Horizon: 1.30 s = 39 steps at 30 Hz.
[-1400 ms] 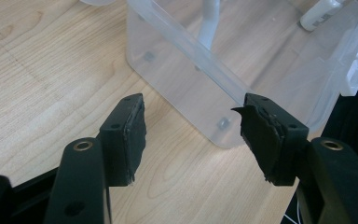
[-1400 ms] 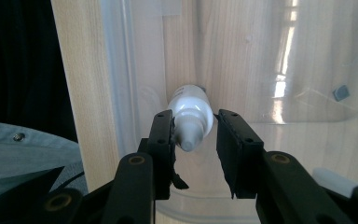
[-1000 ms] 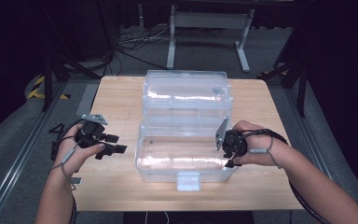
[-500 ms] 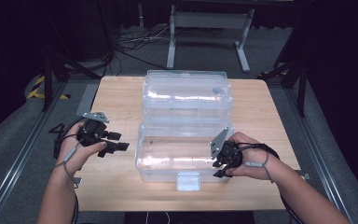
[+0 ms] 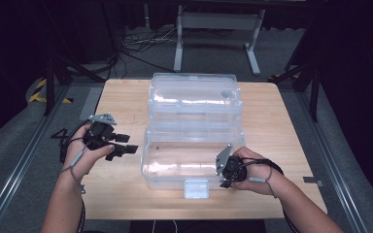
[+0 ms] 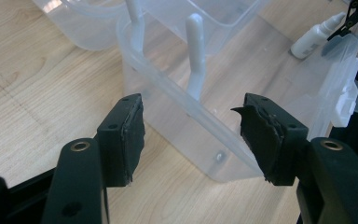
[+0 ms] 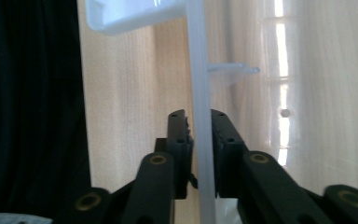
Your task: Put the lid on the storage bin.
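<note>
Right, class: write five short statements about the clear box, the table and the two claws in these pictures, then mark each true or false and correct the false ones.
1. The right claw grips a wall of the clear plastic box. True.
2. The left claw is shut on the box. False: its jaws stand wide open beside the box, apart from it.
3. The box sits on a wooden table. True.
4. The box lid is closed. False: it lies open behind the box.
5. A small white dropper bottle lies inside the box. True.
</note>
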Tool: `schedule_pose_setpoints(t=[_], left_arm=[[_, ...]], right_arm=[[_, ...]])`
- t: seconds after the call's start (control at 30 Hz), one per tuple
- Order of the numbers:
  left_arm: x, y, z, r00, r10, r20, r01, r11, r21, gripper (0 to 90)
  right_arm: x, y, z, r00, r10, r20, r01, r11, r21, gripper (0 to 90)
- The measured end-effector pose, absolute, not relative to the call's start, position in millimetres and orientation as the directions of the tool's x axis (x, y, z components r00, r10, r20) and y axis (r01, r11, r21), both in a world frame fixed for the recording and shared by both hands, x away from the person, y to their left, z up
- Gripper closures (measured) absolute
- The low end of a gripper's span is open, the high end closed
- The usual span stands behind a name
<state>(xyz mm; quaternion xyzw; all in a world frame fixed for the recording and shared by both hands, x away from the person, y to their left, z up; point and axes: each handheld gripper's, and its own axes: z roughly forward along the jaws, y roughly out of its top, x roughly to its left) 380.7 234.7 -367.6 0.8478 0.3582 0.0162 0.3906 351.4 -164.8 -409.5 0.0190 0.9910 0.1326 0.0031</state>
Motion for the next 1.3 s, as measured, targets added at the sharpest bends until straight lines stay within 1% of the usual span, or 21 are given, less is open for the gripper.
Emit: schedule_pose_setpoints(t=[0.3, 0.7, 0.83, 0.87, 0.93, 1.03, 1.07, 1.13, 1.27, 1.3], left_arm=[[385.1, 225.2, -357.9, 0.750, 0.618, -0.236, 0.578, -0.437, 0.689, 39.7], [400.6, 201.1, -328.5, 0.779, 0.598, -0.188, 0.533, -0.474, 0.701, 39.6], [406.9, 187.8, -316.1, 0.801, 0.574, -0.171, 0.505, -0.493, 0.709, 39.5], [408.4, 184.6, -313.9, 0.807, 0.565, -0.172, 0.498, -0.495, 0.712, 39.5], [412.3, 177.6, -309.0, 0.817, 0.552, -0.164, 0.484, -0.505, 0.715, 39.5], [417.7, 167.7, -303.1, 0.827, 0.540, -0.156, 0.474, -0.521, 0.710, 39.4], [419.6, 164.4, -301.0, 0.831, 0.535, -0.150, 0.468, -0.528, 0.709, 39.4], [423.1, 158.5, -297.6, 0.837, 0.528, -0.143, 0.458, -0.534, 0.711, 39.3], [432.5, 145.5, -290.5, 0.847, 0.516, -0.127, 0.440, -0.546, 0.713, 39.0], [434.0, 143.4, -289.4, 0.848, 0.515, -0.123, 0.438, -0.550, 0.711, 38.9]], right_arm=[[350.9, -165.3, -410.0, -0.999, 0.034, -0.009, 0.030, 0.961, 0.273, 83.9], [353.0, -168.9, -410.9, -0.999, 0.042, 0.015, 0.045, 0.952, 0.302, 83.3], [353.7, -169.8, -411.3, -0.999, 0.041, 0.011, 0.043, 0.950, 0.308, 83.0], [352.9, -170.1, -411.6, -0.998, 0.057, 0.020, 0.061, 0.948, 0.312, 82.9], [353.3, -171.1, -412.1, -0.998, 0.058, 0.027, 0.064, 0.945, 0.320, 82.8], [354.8, -172.3, -412.3, -0.999, 0.046, 0.022, 0.051, 0.944, 0.325, 82.6], [353.8, -172.4, -413.1, -0.998, 0.060, 0.028, 0.066, 0.940, 0.336, 82.6], [354.1, -172.8, -413.6, -0.998, 0.055, 0.028, 0.062, 0.939, 0.339, 82.5], [353.1, -173.1, -413.8, -0.997, 0.073, 0.036, 0.081, 0.939, 0.335, 82.4], [354.3, -172.9, -414.8, -0.998, 0.062, 0.028, 0.068, 0.936, 0.346, 82.4]])
